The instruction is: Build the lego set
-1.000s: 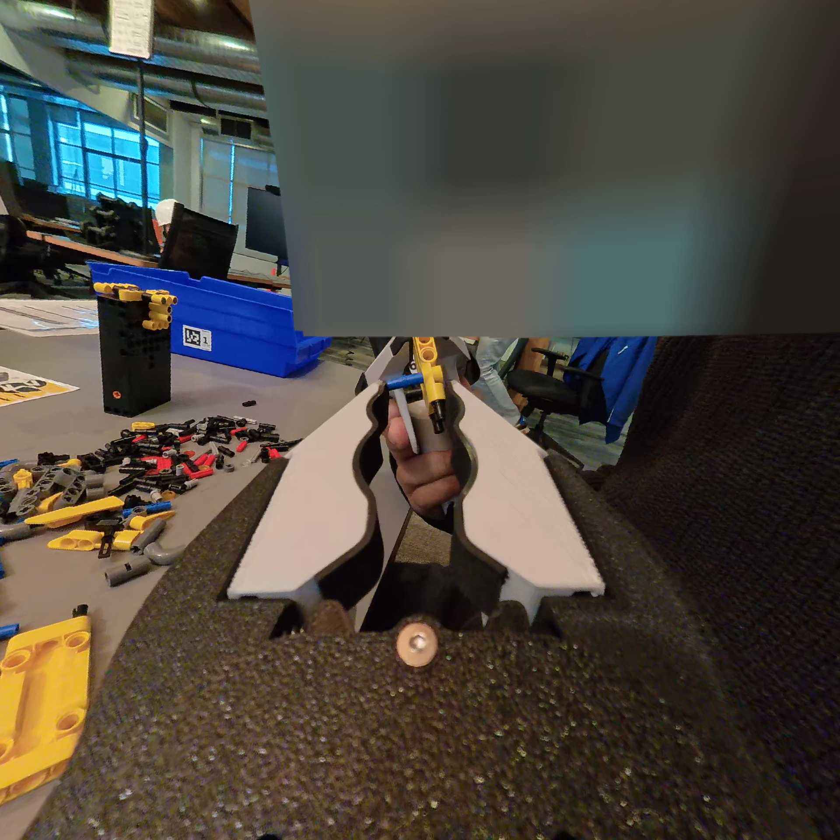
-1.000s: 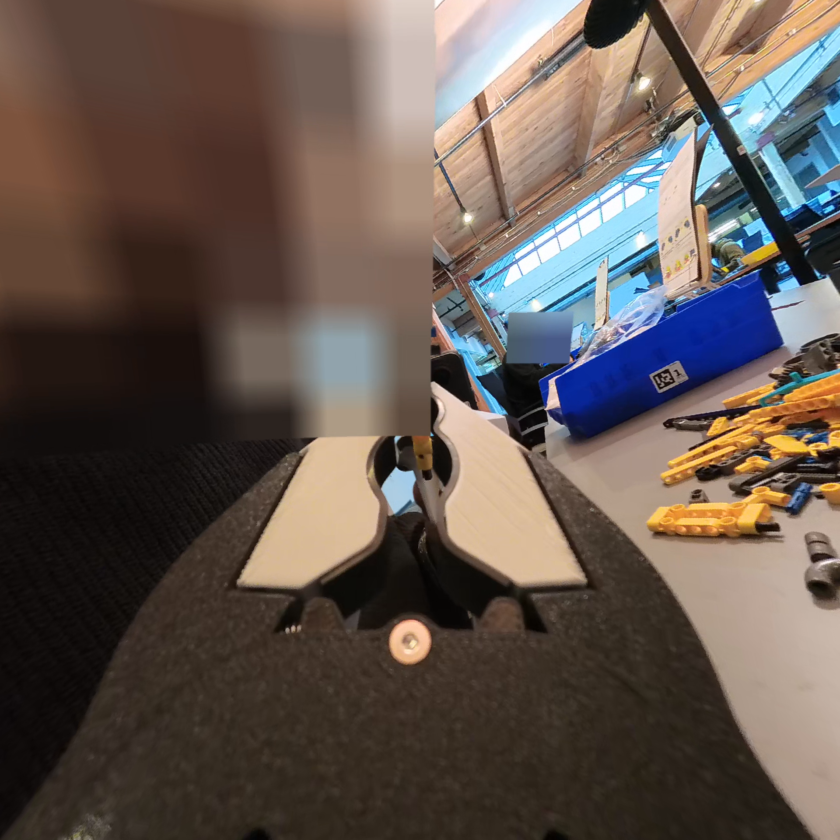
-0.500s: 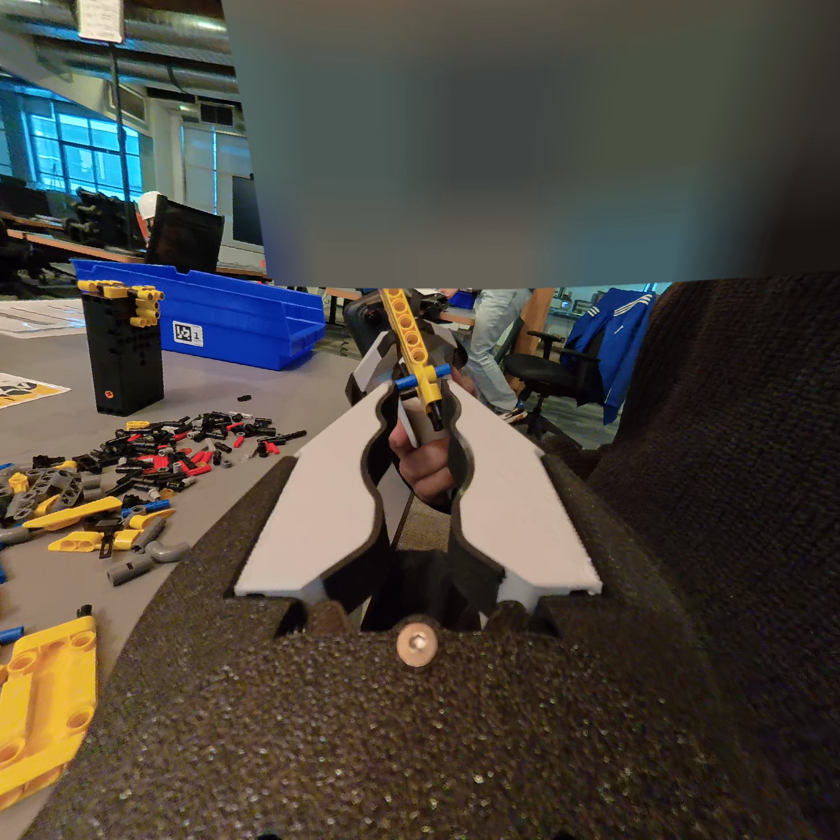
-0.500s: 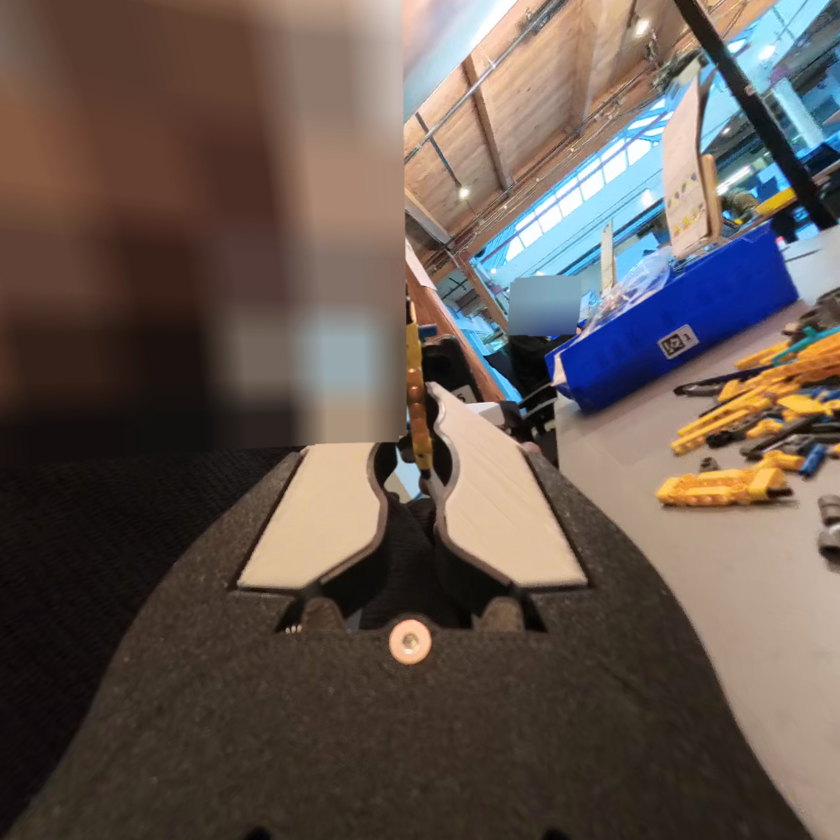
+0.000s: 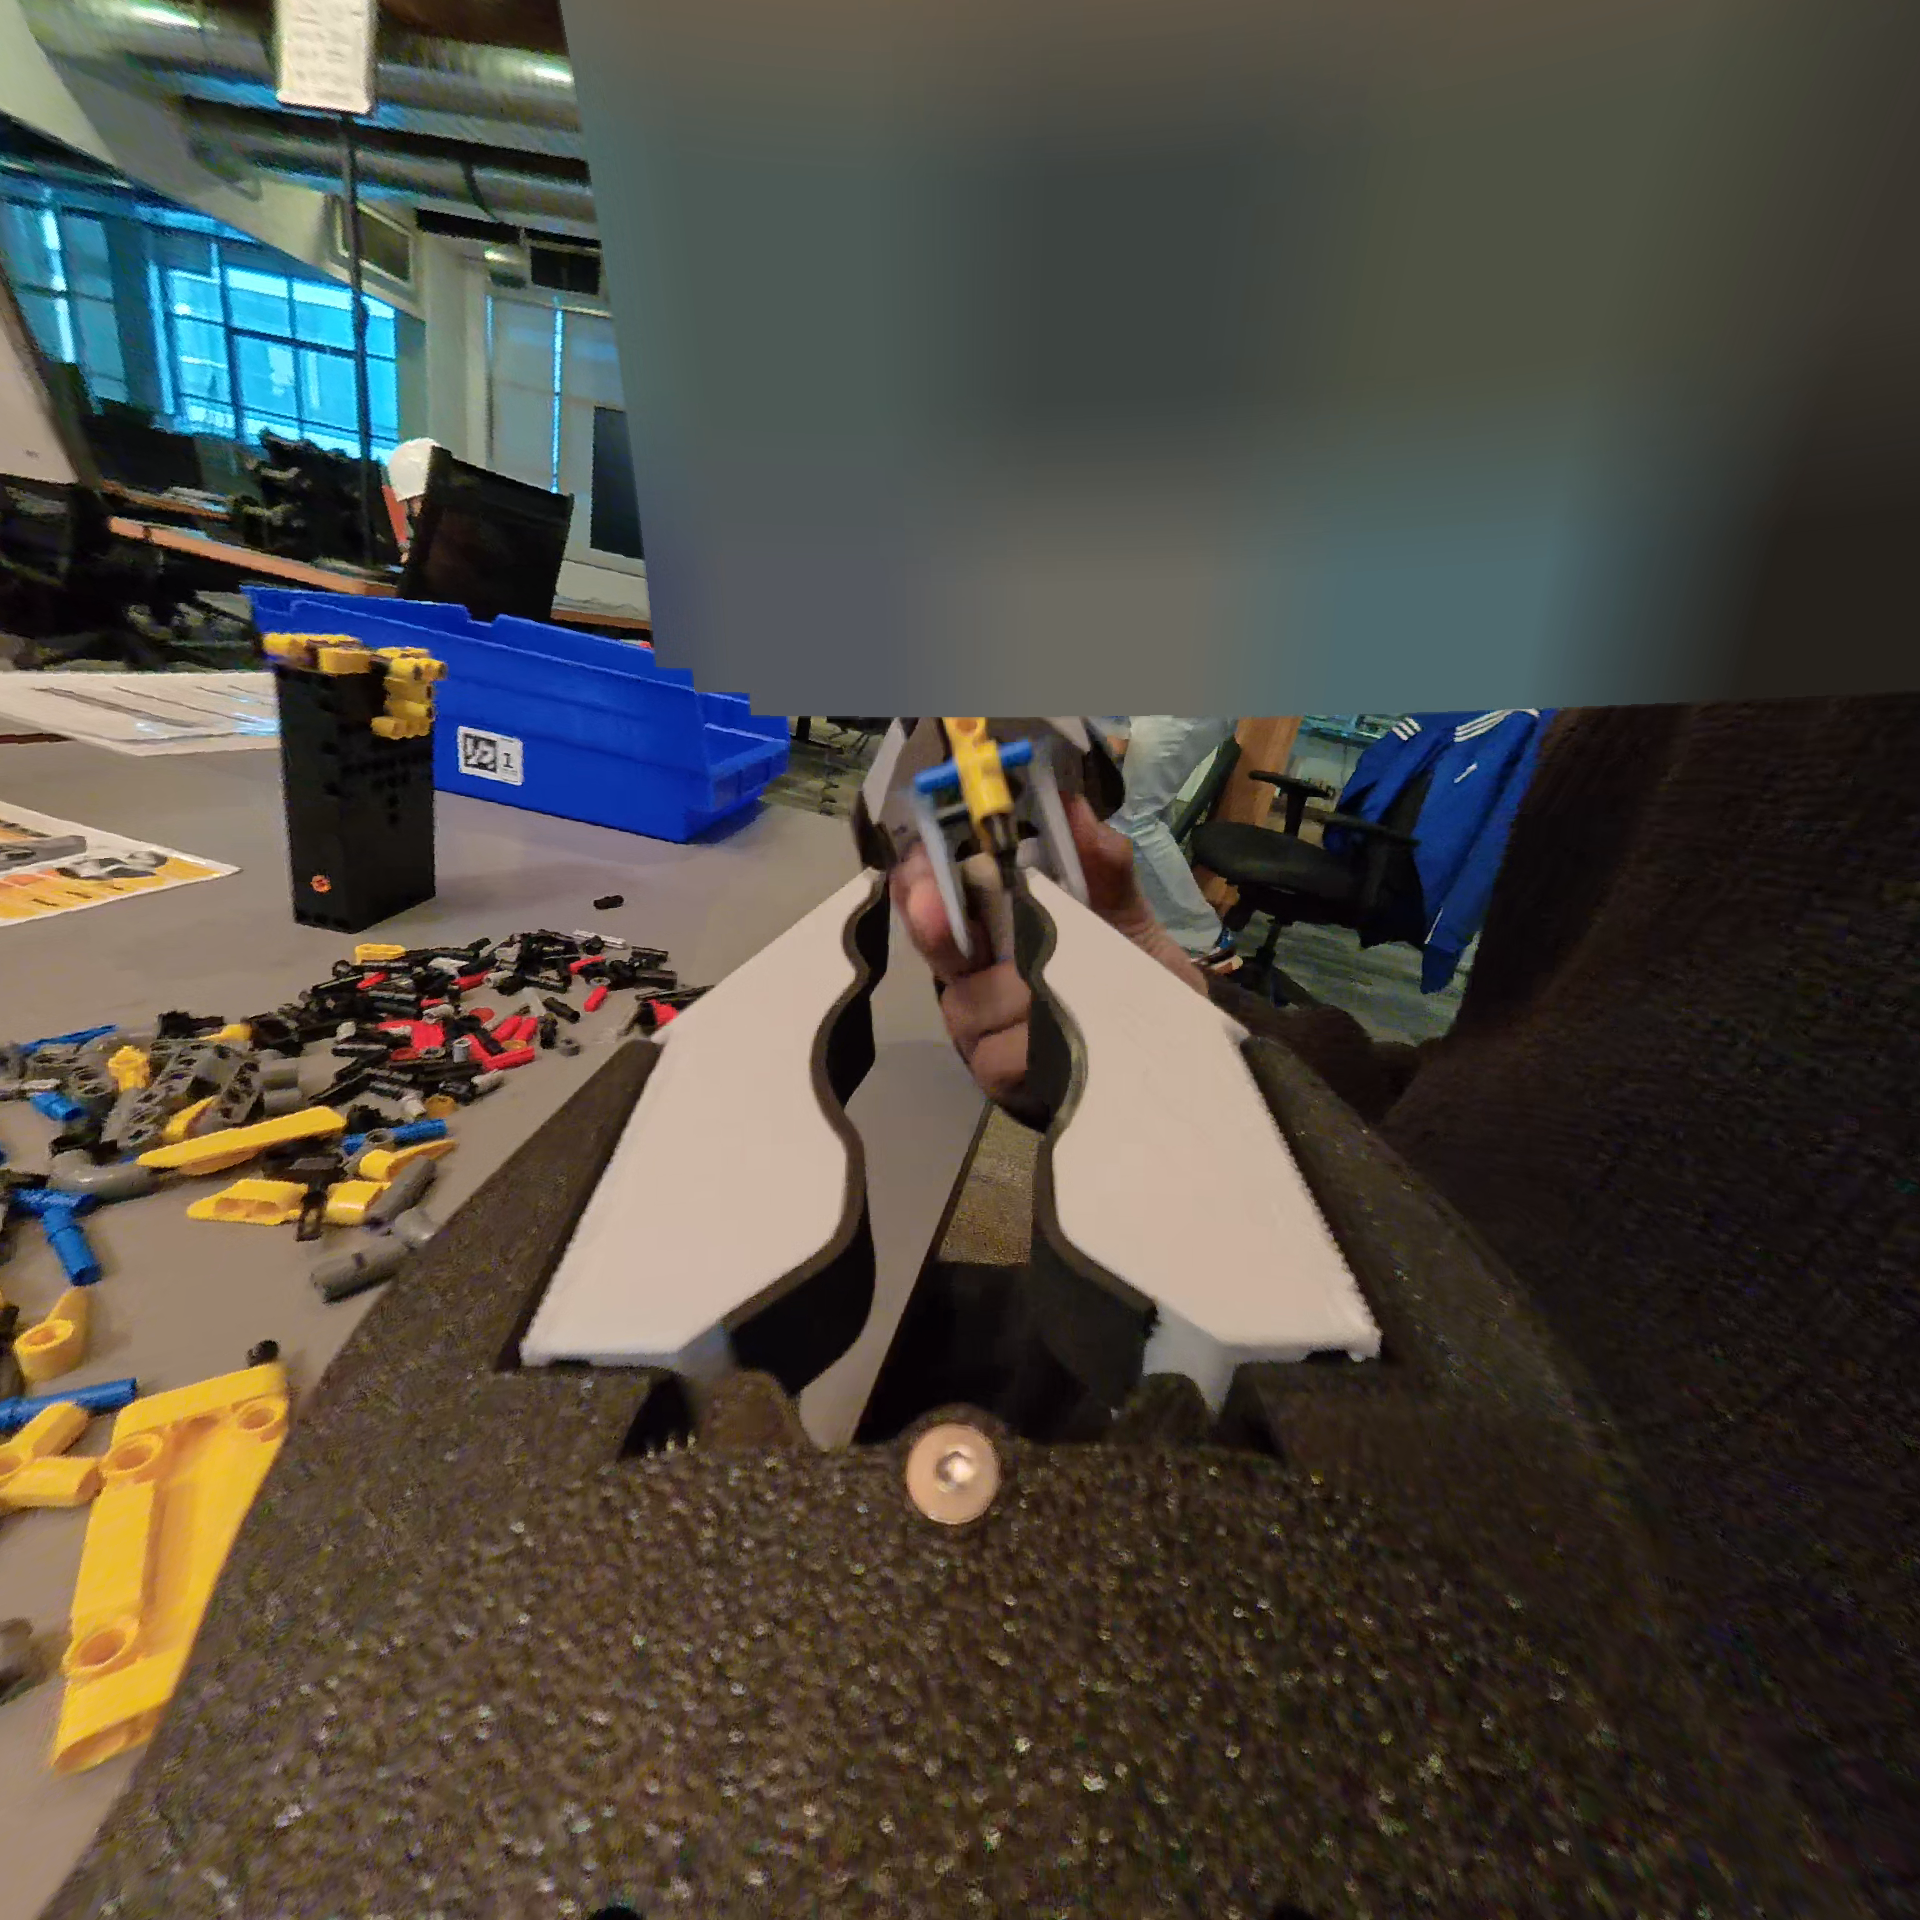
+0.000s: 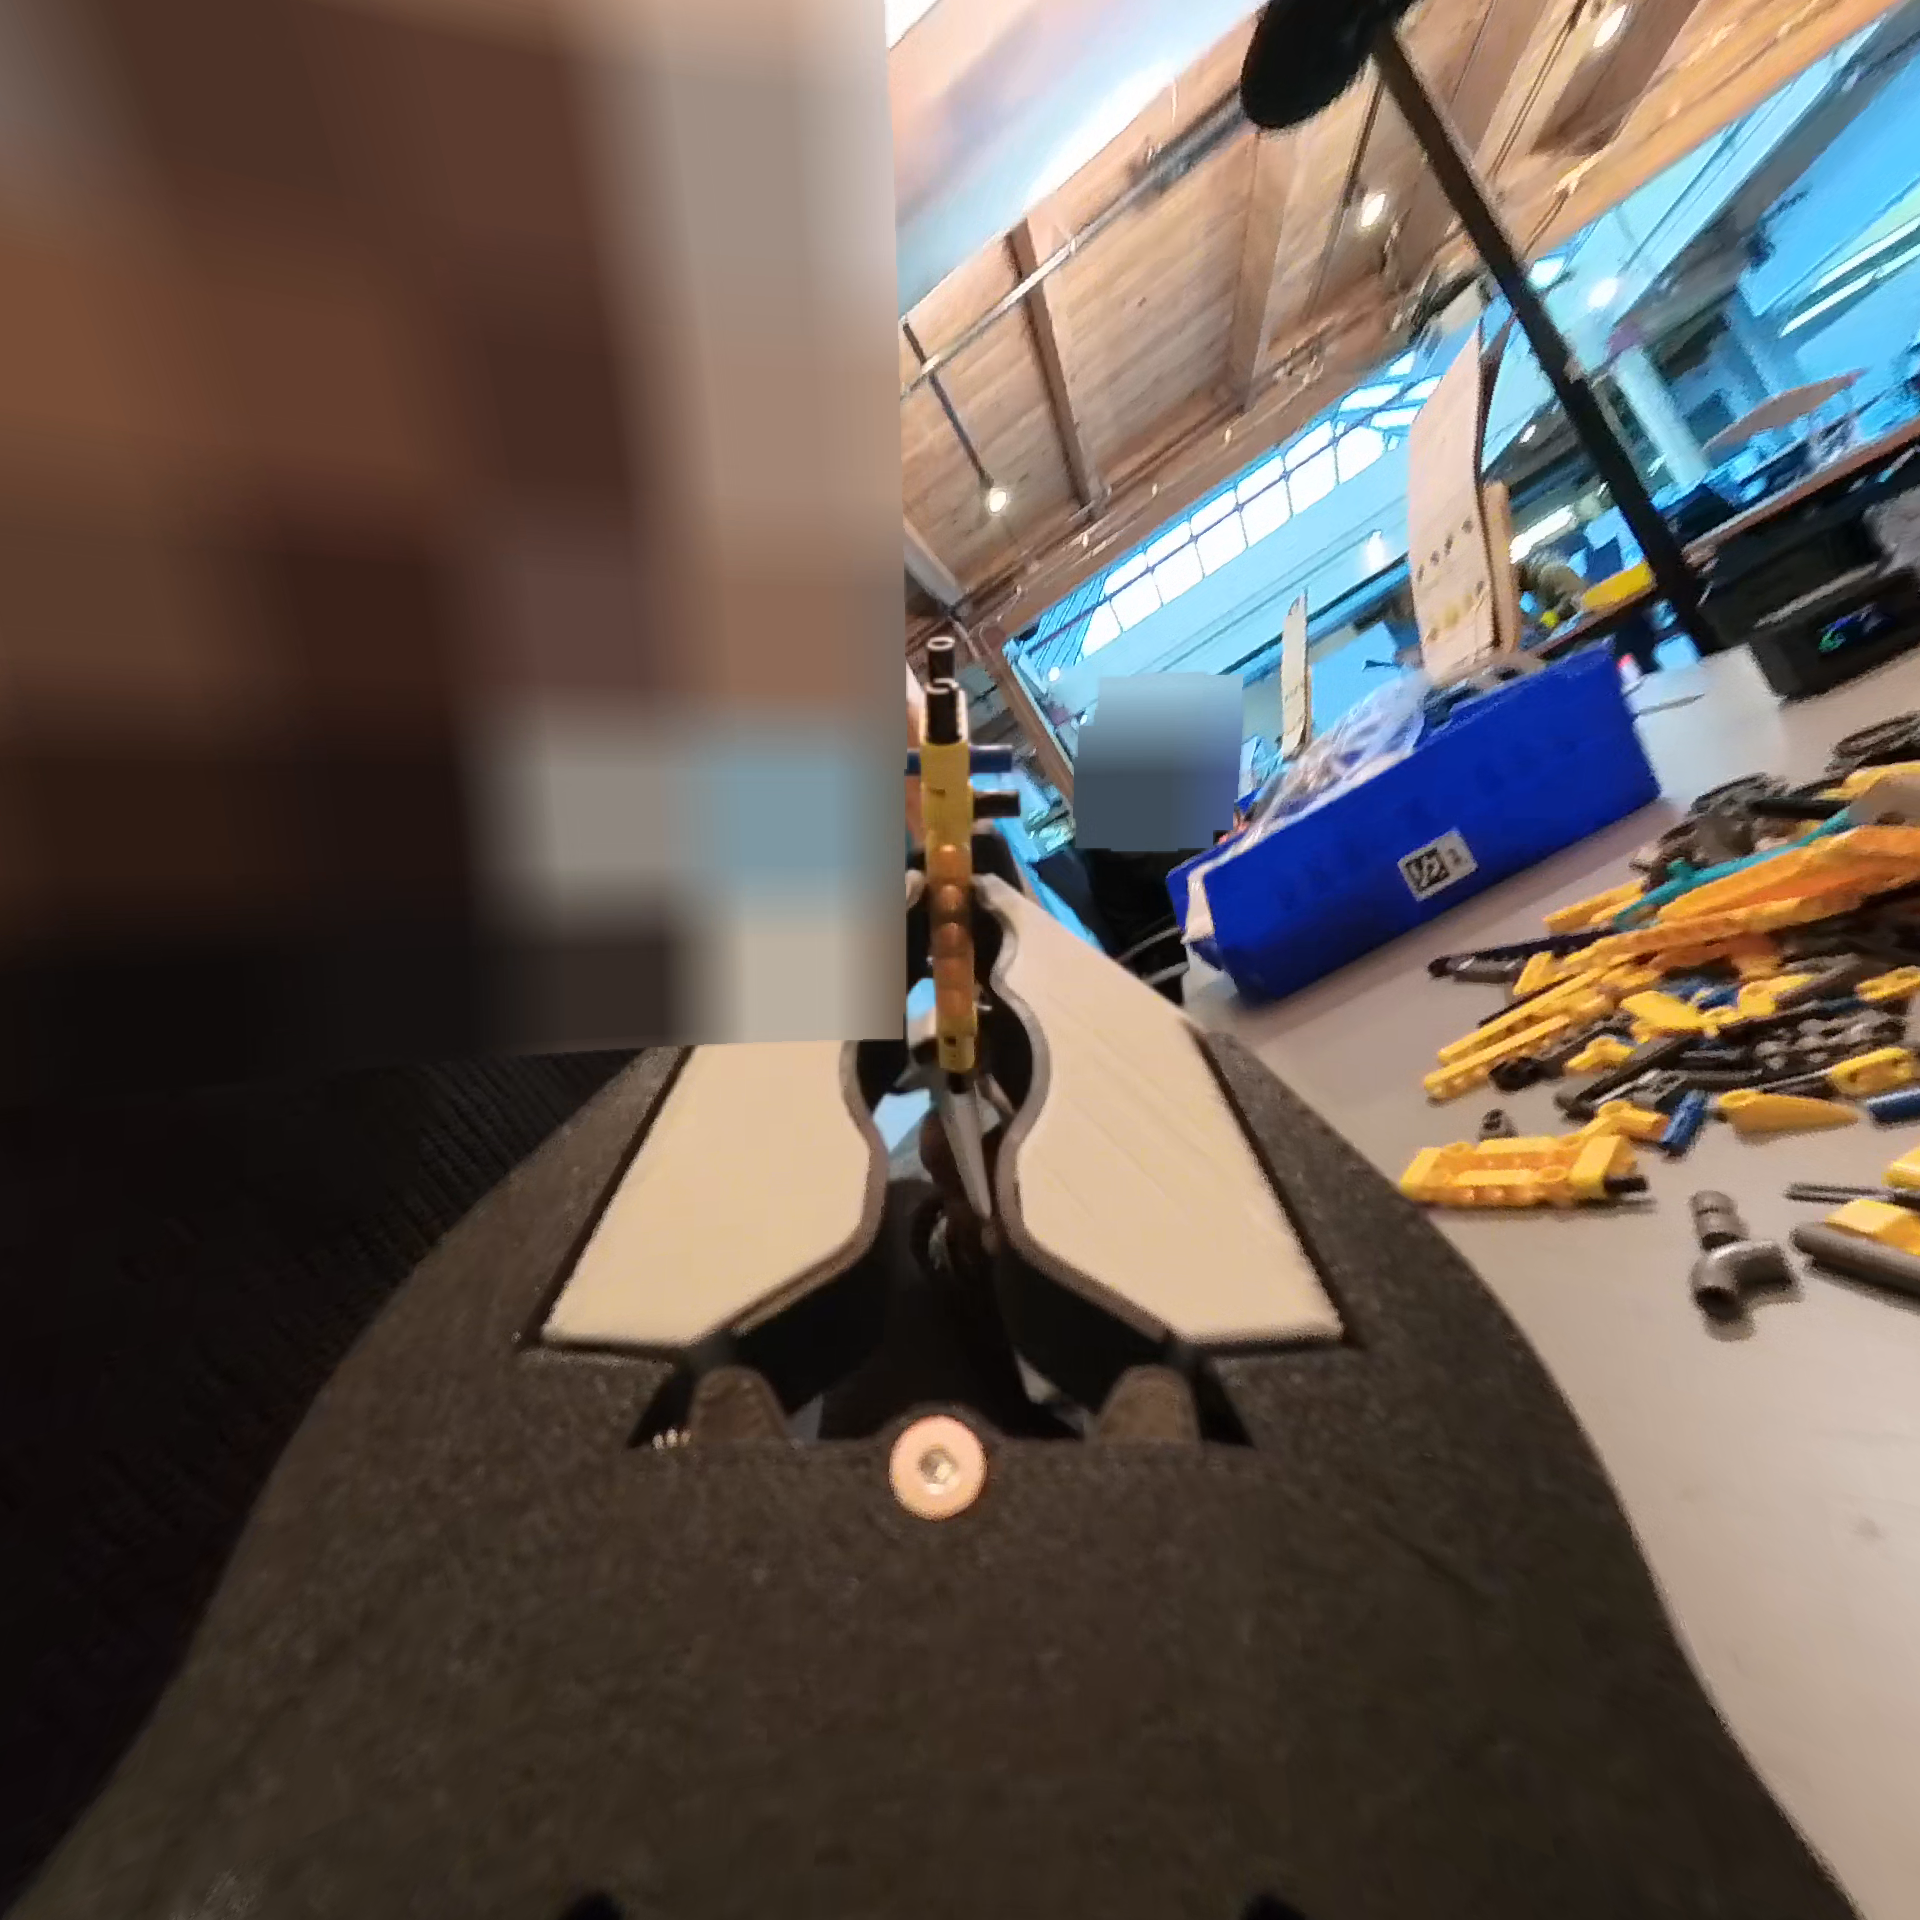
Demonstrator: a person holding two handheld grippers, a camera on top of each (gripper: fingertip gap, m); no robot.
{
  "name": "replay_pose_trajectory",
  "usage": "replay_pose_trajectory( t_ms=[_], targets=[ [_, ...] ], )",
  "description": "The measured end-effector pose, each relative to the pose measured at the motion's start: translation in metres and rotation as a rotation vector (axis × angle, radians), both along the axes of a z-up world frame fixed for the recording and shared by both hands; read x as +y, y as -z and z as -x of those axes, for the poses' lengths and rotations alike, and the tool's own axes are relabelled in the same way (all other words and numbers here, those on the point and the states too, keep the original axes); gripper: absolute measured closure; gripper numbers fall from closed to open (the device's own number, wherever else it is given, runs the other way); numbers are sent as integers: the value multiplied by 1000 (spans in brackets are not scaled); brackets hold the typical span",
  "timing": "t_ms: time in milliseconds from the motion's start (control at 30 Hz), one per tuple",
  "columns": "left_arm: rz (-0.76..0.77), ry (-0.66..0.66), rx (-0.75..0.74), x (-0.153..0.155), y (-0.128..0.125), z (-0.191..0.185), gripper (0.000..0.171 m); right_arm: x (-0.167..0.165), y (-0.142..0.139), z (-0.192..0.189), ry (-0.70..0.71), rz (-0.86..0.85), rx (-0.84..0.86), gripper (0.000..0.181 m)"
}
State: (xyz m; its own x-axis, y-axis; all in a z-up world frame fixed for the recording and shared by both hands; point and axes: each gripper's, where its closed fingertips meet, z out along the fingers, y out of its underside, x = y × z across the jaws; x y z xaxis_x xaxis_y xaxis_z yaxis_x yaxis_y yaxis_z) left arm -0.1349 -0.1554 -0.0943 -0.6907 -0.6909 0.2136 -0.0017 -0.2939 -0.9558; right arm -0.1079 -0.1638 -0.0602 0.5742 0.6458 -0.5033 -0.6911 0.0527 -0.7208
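Observation:
Both grippers are held up facing each other, close to a person's dark sweater point(image 5: 1662, 1143). My right gripper point(image 6: 948, 935) is shut on a yellow holed beam point(image 6: 951, 894). The beam stands upright between its tips, with a blue pin and black pins at its upper end. In the left wrist view the right gripper point(image 5: 987, 831) and the beam point(image 5: 977, 774) sit just beyond and above my left gripper point(image 5: 956, 894), with a hand point(image 5: 987, 997) behind. My left gripper is open a little and empty, and the beam's top is hidden by a blurred patch.
On the grey table point(image 5: 623, 894) lie a pile of small black, red, grey and yellow parts point(image 5: 416, 1018), a black tower topped with yellow parts point(image 5: 358, 790), a blue bin point(image 5: 603, 727) and a yellow panel point(image 5: 156, 1538). More yellow beams point(image 6: 1714, 956) lie right of my right gripper. Across from one pair of fingers to the other is roughly 4 centimeters. The yellow panel point(image 5: 156, 1538) lies around 15 centimeters away from my left fingertips. It is also in sight in the right wrist view point(image 6: 1505, 1165).
In the left wrist view the beam tilted left half a second ago, then came back upright and higher. In the right wrist view more of the beam's length shows above the tips.

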Motion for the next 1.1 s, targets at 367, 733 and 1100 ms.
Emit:
replay_pose_trajectory(
  t_ms=[367,733,1100],
  targets=[
    [41,-226,167,56,11,-36,148,-5,21,-86,615,248,-413,174],
    [-256,-294,301,68,35,-88,150,14,36,-124,941,277,-876,174],
    [-385,-408,199,58,34,-94,171,10,33,-124,1002,243,-895,174]
  ],
)
